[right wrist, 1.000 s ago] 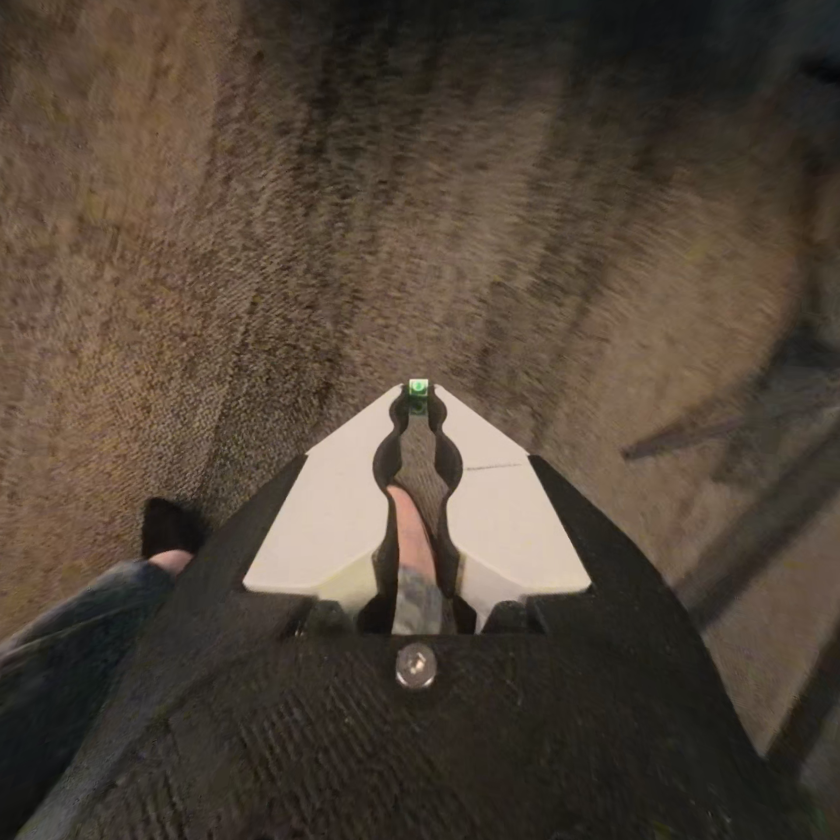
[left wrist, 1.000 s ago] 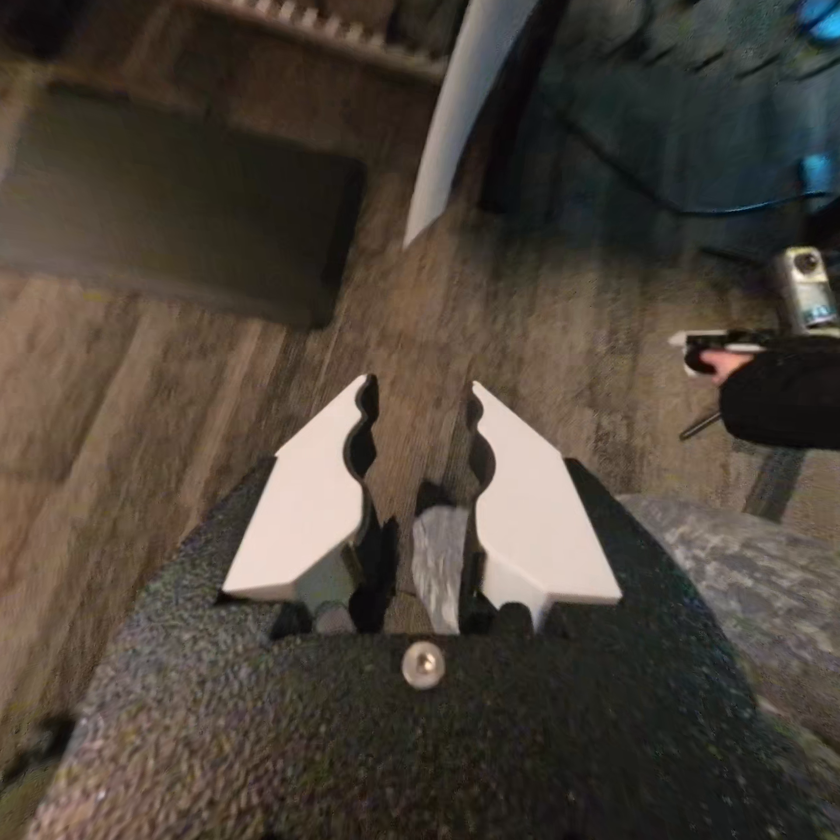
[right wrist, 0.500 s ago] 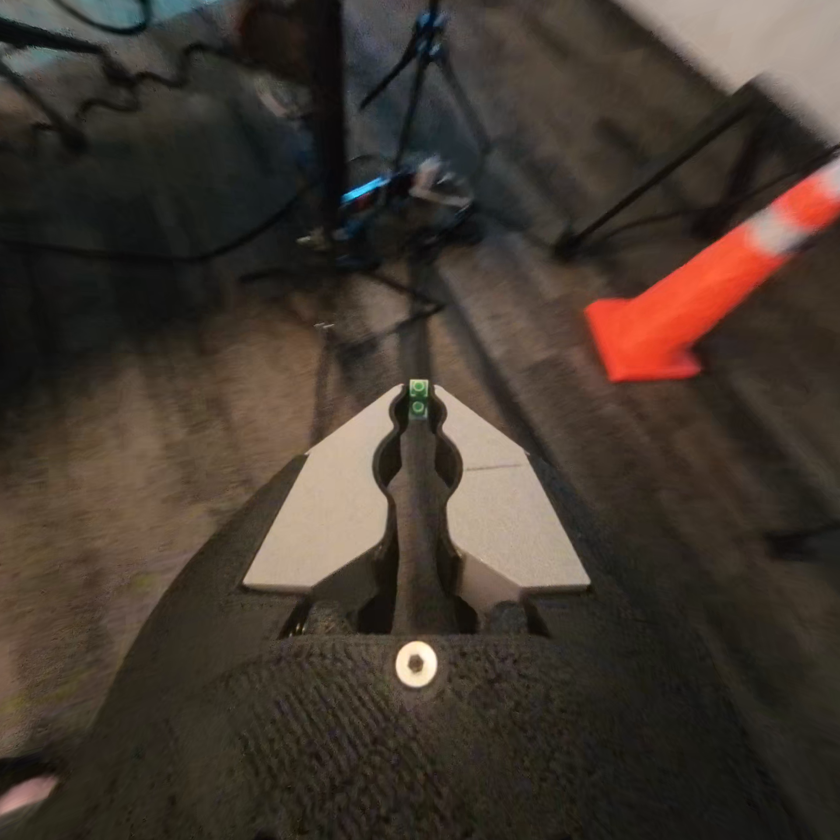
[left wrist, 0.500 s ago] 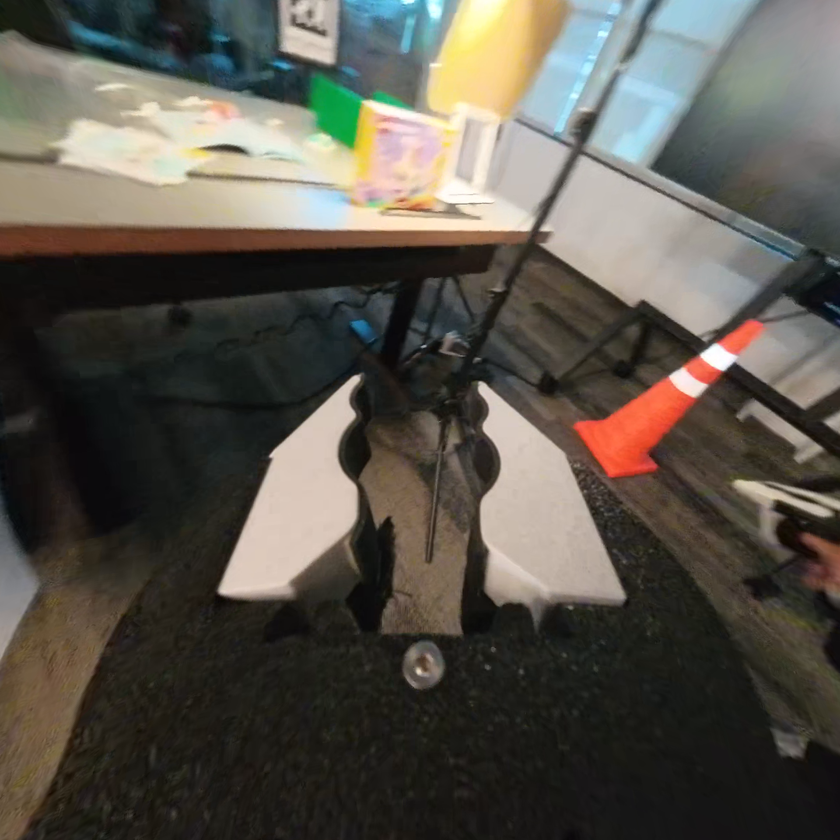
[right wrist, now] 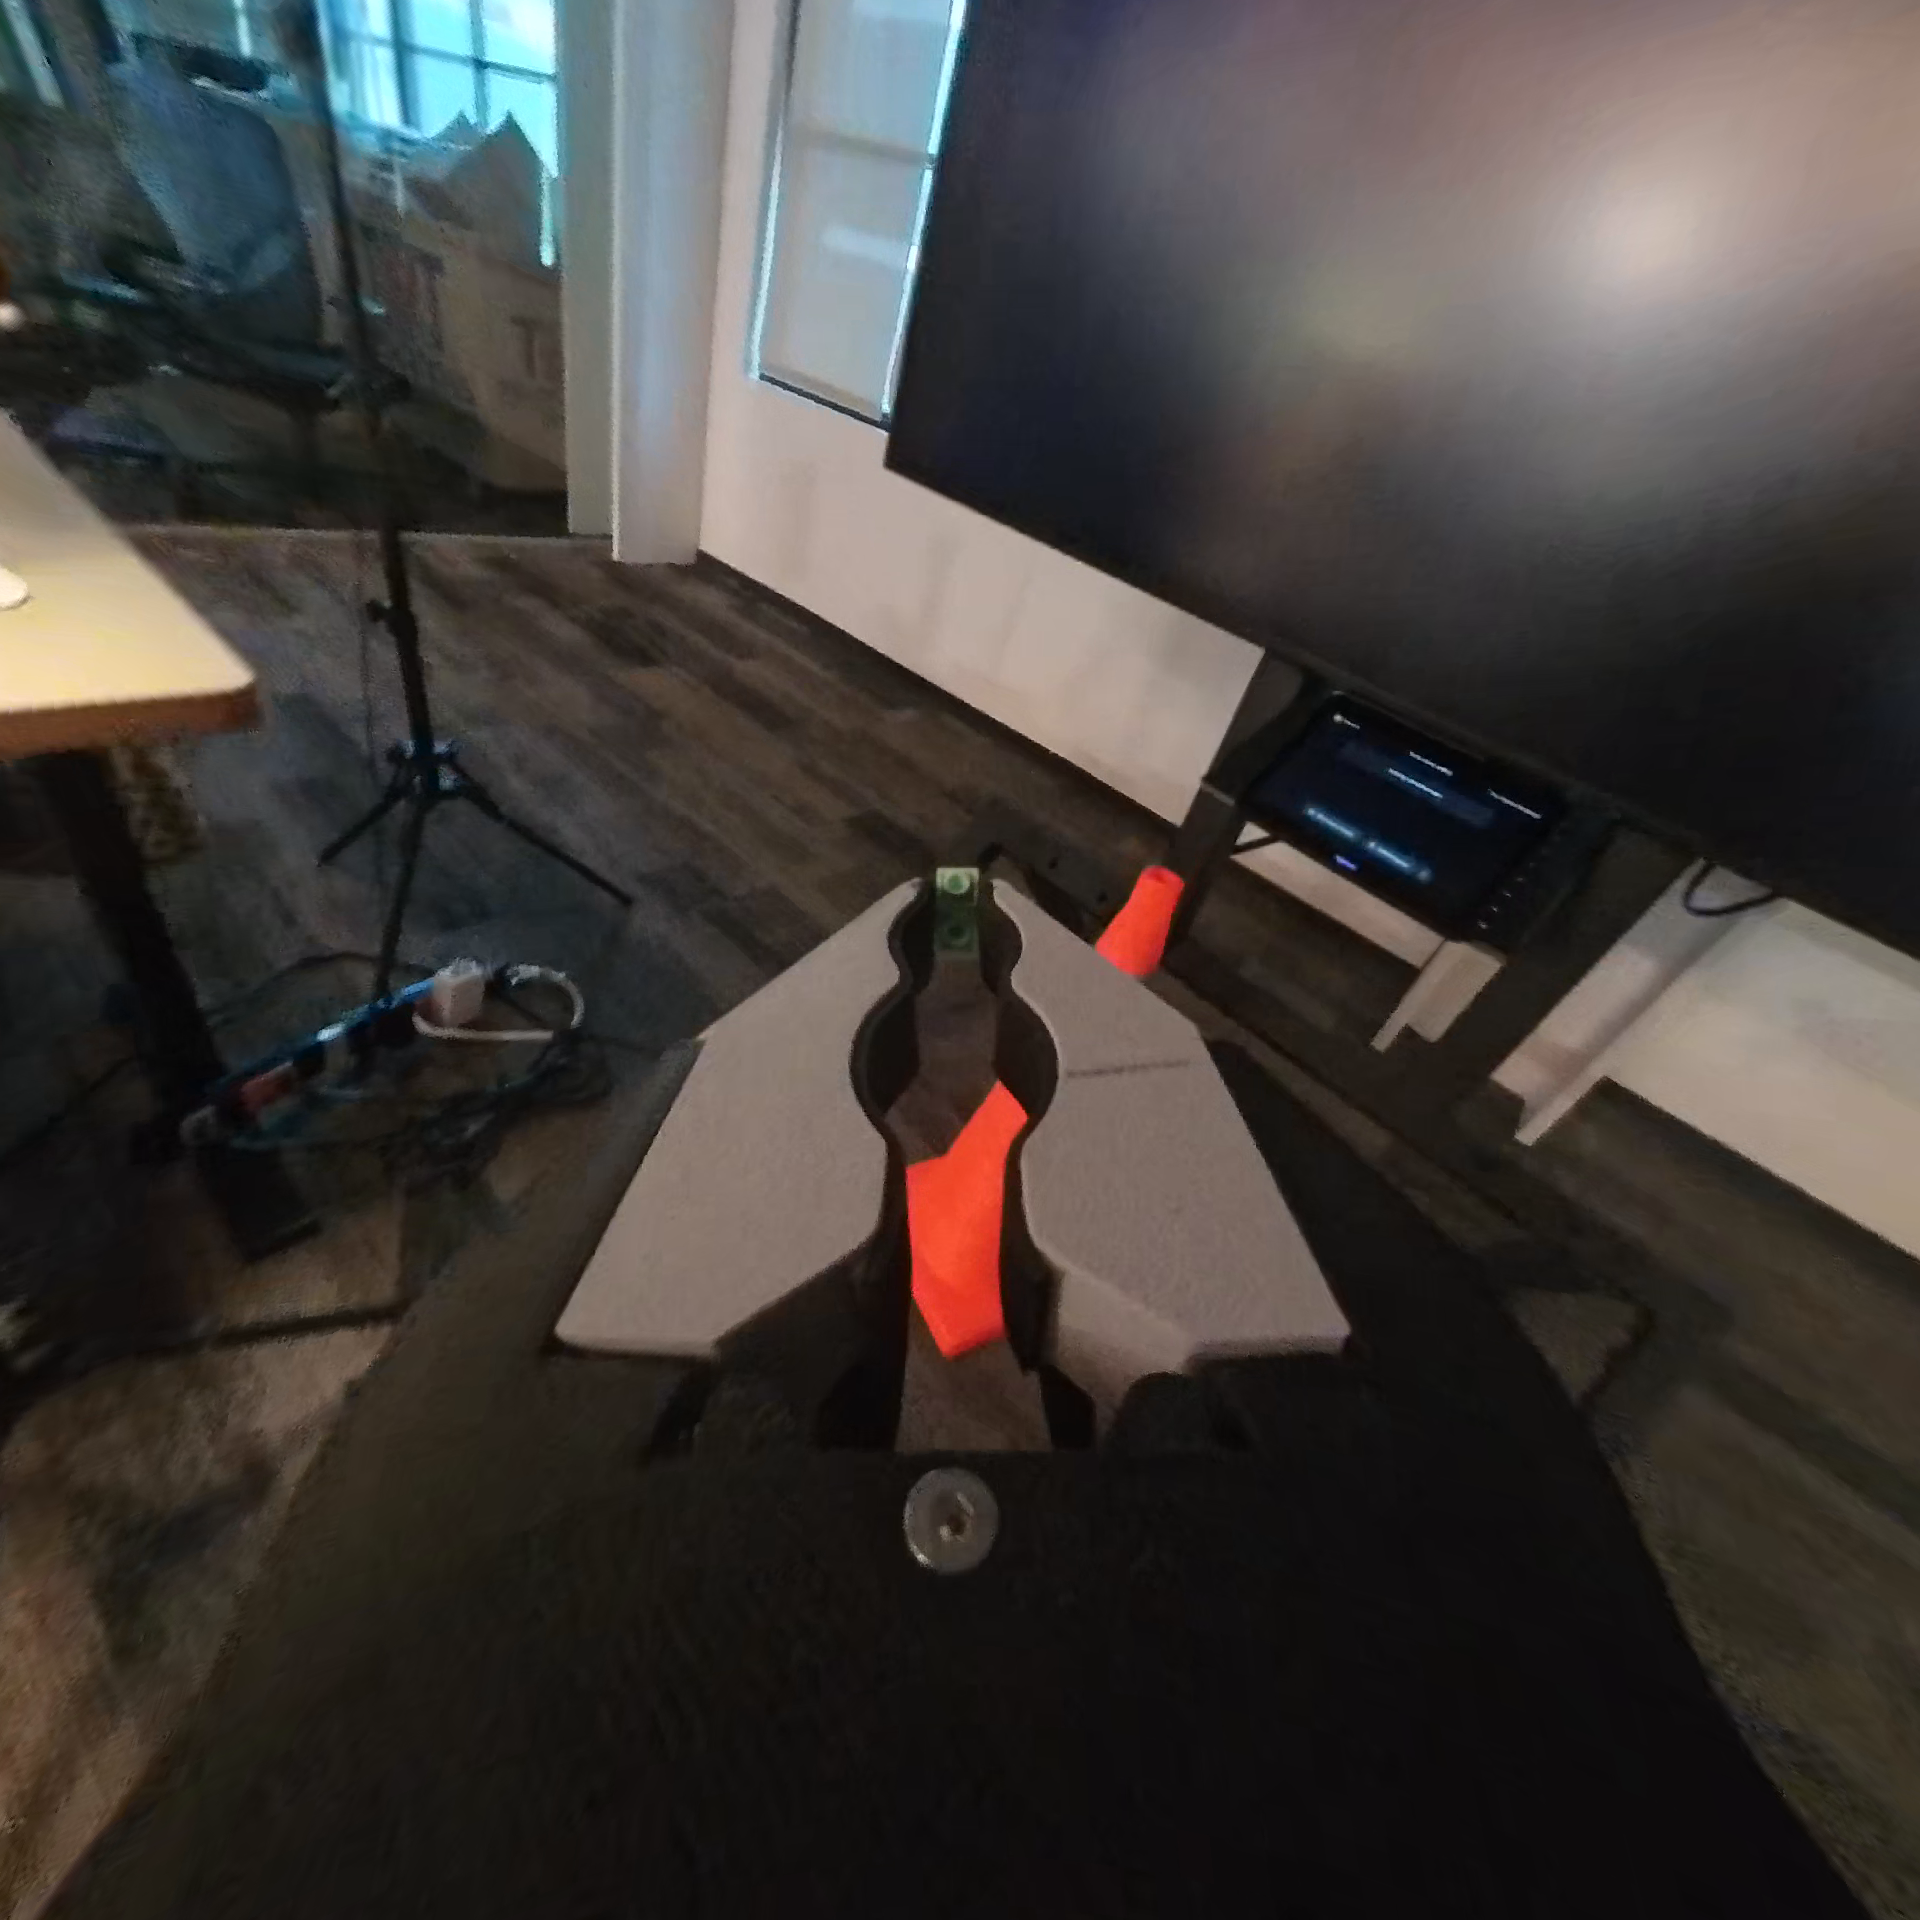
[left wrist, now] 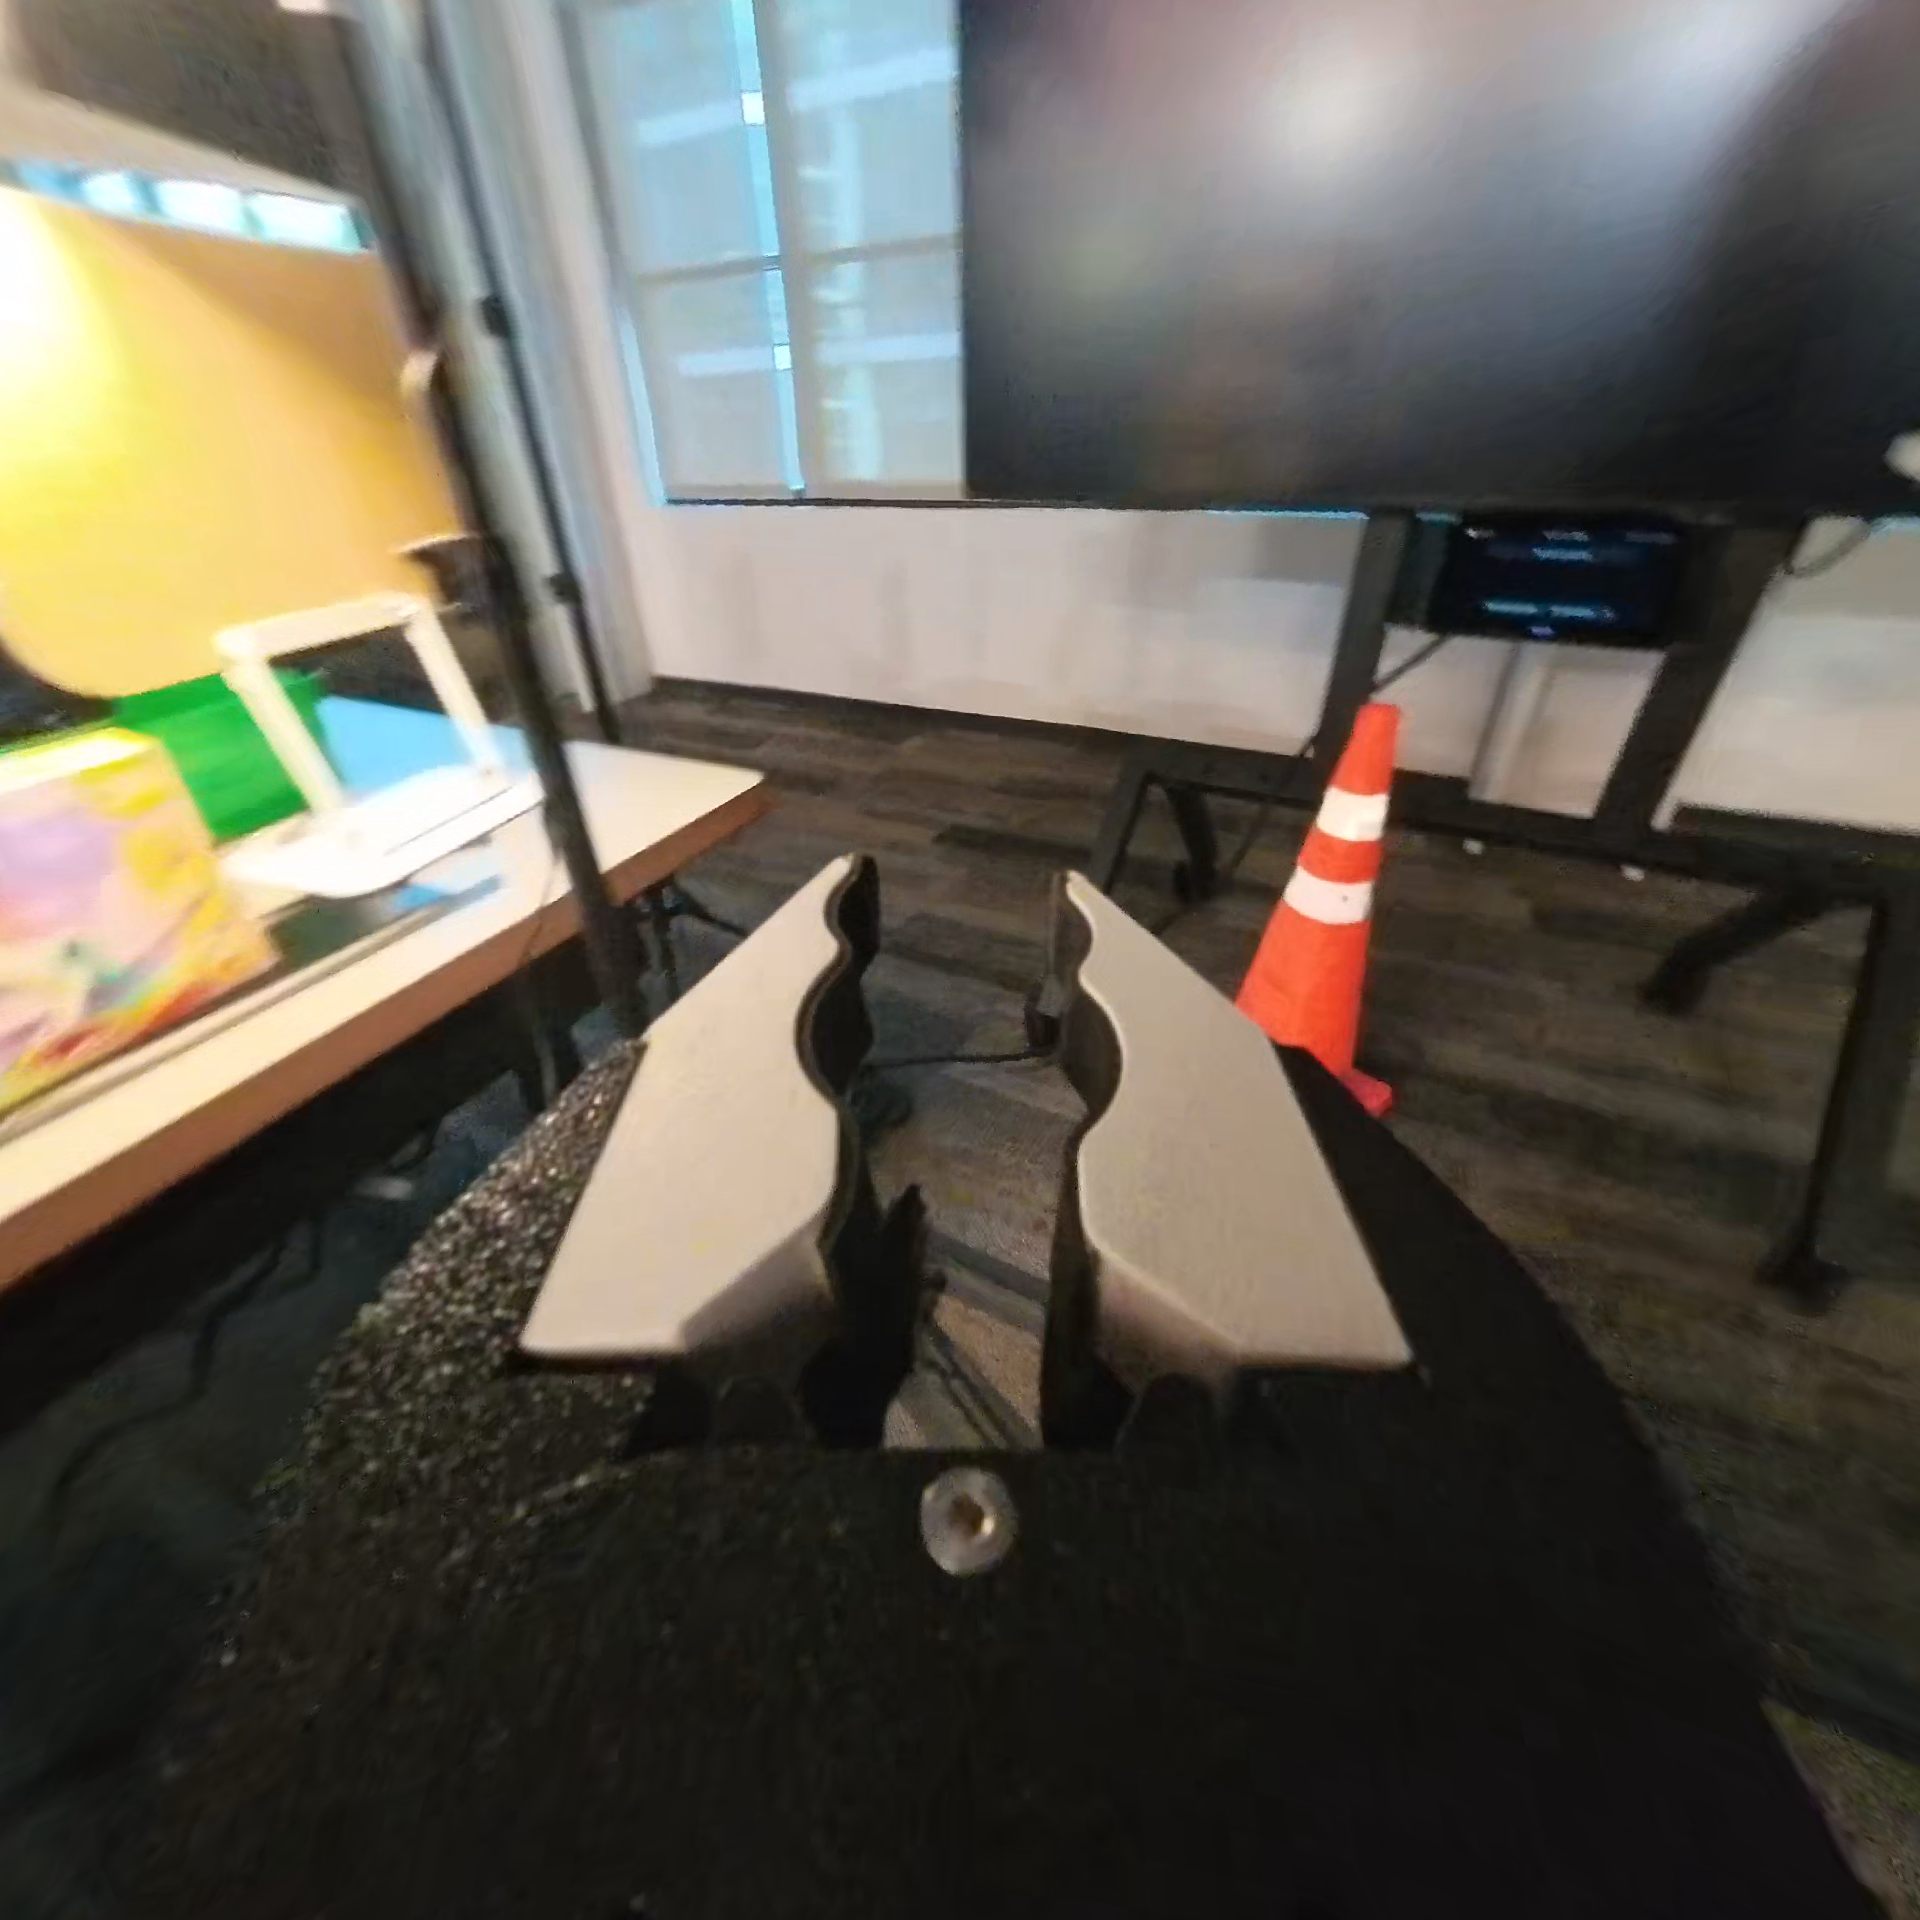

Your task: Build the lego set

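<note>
Both your views have swung way up since a second ago: back then they were staring at blurry carpet, half a second ago the table edge and cone came in, and now you're looking across the room.

Your left tool [left wrist: 961, 899] has its pale grey fingers [left wrist: 727, 1122] spread with a clear gap, same as before, and nothing sits between them or touches them. It hangs in the air just beside the corner of the table [left wrist: 665, 805]. On that table, blurred, there's a colourful box [left wrist: 99, 894], something flat and green [left wrist: 218, 753] behind it and a white stand-like thing [left wrist: 353, 727].

Your right tool [right wrist: 956, 899] is pressed nearly together at the tips, pinching a small green lego piece [right wrist: 956, 906] with round studs facing you. It was there a second ago too. That's the only brick I can make out; it's up in the air, well apart from the table.

Tool fingers are matte, flat-topped wedges with wavy scalloped inner edges, on a grainy black body with a shiny screw.

Behind: an orange traffic cone [left wrist: 1325, 904] with white bands on the dark wood-look floor [right wrist: 727, 707], a big glossy black screen [right wrist: 1455, 364] on a black stand, and a tripod [right wrist: 405, 727] with a power strip [right wrist: 332, 1039] and tangled cables.
</note>
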Demonstrator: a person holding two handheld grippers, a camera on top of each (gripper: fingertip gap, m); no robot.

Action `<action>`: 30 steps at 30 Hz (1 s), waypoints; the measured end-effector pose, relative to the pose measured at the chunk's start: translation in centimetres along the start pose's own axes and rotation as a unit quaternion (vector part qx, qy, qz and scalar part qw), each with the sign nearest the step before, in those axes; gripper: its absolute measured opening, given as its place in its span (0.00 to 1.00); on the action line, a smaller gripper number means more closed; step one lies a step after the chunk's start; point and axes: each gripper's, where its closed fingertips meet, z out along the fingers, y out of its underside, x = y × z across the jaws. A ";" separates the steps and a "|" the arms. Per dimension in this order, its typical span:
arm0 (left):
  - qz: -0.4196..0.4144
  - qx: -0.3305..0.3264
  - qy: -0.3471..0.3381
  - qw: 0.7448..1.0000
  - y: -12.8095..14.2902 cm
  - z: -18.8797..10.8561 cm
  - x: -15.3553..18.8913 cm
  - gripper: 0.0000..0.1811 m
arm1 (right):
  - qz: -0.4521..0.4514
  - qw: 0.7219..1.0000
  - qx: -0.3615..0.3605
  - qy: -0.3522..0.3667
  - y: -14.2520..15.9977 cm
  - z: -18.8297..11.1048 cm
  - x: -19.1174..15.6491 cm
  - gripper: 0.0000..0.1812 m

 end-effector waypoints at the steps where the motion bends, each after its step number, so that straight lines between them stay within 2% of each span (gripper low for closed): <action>1: 0.015 0.000 0.019 1.000 0.1 2.3 1.0 0.17 | 0.008 1.000 0.000 0.007 -0.6 2.3 0.4 0.04; 4: 0.035 0.011 0.073 0.997 0.6 10.4 3.4 0.17 | 0.039 0.998 -0.028 0.038 -0.7 9.6 1.2 0.04; 7: 0.040 0.037 0.098 0.994 0.6 20.0 4.3 0.16 | 0.064 0.997 -0.037 0.013 -1.2 16.8 -0.1 0.04; 10: 0.048 0.073 0.106 0.991 -0.1 30.7 4.3 0.15 | 0.038 0.998 -0.028 -0.031 -2.5 24.0 -1.4 0.04; 13: 0.023 0.065 0.098 0.993 -0.7 40.6 2.9 0.14 | -0.004 0.996 -0.016 -0.089 -4.1 30.0 -2.7 0.04; 16: 0.031 0.051 0.125 0.990 -1.8 47.9 2.6 0.14 | 0.004 0.989 -0.020 -0.149 -4.9 35.2 -3.5 0.04; 19: 0.044 0.048 0.135 0.989 -2.8 54.8 1.6 0.13 | 0.008 0.981 -0.049 -0.186 -4.3 40.9 -3.8 0.04; 23: 0.034 0.041 0.142 0.988 -2.9 64.8 -0.8 0.13 | -0.001 0.971 -0.030 -0.237 -4.6 50.1 -5.0 0.04; 25: 0.053 0.044 0.125 0.990 -2.9 69.7 -2.7 0.12 | -0.031 0.958 0.008 -0.286 -5.6 54.9 -6.9 0.04; 27: 0.067 0.046 0.099 0.992 -2.9 74.2 -4.9 0.11 | -0.072 0.930 0.061 -0.356 -7.2 59.2 -10.0 0.04; 30: 0.050 0.023 0.053 0.997 -2.4 80.4 -8.8 0.09 | -0.143 0.849 0.165 -0.481 -10.4 64.0 -15.2 0.04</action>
